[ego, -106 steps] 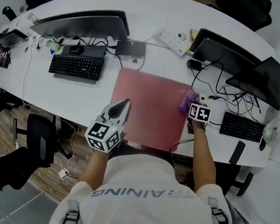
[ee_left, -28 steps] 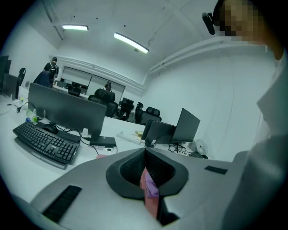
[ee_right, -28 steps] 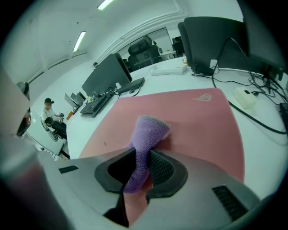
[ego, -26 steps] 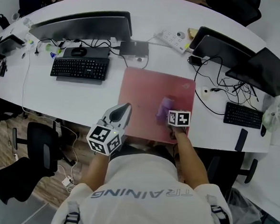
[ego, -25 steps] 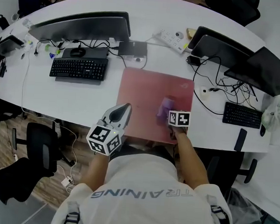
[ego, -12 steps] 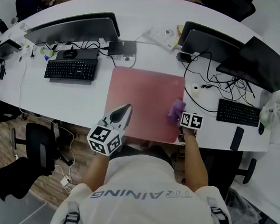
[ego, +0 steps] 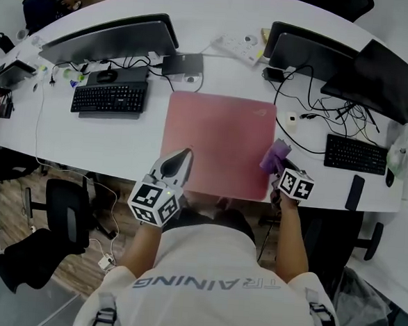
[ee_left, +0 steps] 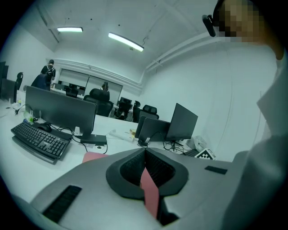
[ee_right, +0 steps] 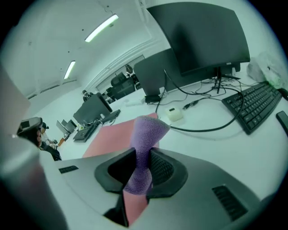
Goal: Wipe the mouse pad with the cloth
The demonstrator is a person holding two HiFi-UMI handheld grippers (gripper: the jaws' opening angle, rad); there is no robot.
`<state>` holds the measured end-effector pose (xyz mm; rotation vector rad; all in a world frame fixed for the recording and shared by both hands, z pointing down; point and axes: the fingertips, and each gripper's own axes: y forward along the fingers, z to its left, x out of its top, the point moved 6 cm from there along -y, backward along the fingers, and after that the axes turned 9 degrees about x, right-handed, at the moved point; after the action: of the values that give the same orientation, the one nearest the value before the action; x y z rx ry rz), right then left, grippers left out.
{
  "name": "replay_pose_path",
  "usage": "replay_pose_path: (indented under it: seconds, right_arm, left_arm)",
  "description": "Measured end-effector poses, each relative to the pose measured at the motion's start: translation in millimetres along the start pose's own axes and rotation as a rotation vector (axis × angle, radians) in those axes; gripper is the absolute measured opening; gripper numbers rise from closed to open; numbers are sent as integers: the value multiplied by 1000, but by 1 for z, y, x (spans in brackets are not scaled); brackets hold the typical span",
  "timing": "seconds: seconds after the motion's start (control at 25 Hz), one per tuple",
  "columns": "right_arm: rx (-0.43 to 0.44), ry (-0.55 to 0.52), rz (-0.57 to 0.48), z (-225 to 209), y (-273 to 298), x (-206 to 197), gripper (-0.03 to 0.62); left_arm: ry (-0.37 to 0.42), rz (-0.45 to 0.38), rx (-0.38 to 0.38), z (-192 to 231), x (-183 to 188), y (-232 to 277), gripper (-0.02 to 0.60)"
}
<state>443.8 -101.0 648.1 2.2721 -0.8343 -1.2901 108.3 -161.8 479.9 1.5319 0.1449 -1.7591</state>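
From the head view, the pink mouse pad (ego: pixel 218 142) lies flat in the middle of the white surface (ego: pixel 108 142). My right tool (ego: pixel 280 170) is at the pad's right edge with the purple cloth (ego: pixel 275 155) bunched at its tip. My left tool (ego: pixel 182 157) hangs over the pad's near left corner. At the far right lies a crumpled bag (ego: pixel 406 155); I cannot make out what is in it.

In the left gripper view, the left tool (ee_left: pixel 145 155) has its jaws pressed together with nothing between them, and a sliver of the pad (ee_left: pixel 93 157) shows past it.

In the right gripper view, the right tool (ee_right: pixel 143 164) is clamped on the cloth (ee_right: pixel 147 130), which sticks out beyond the jaws in front of the pad (ee_right: pixel 114 137). A black keyboard (ee_right: pixel 252 105) sits to the right.
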Motion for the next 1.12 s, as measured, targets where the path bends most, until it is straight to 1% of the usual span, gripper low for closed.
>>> replay_pose_path:
  seconds: [0.2,0.32,0.52,0.72,0.96,1.12]
  right_arm:
    - [87,-82,-84,75,-8,9,97]
    - [155,-121,-84,129,-4,8,97]
    - [262,-170,-41,216,22,-13,97]
    - [345,-219,32,288,59,-44,97]
    - [401,-250,118,351,106,-78,97]
    - [404,-265,194,378,139,-109,97]
  left_arm:
    - [0,-30,0,26,3,-34,31]
    - [-20,-39,19,53,0,-62,31]
    - [-44,-58,54,98,-4,-108,31]
    - [-58,-68,89,135,-14,-151,31]
    - [-80,-80,139,176,-24,-197,31]
    - [-87,-82,158,196,-32,-220,31]
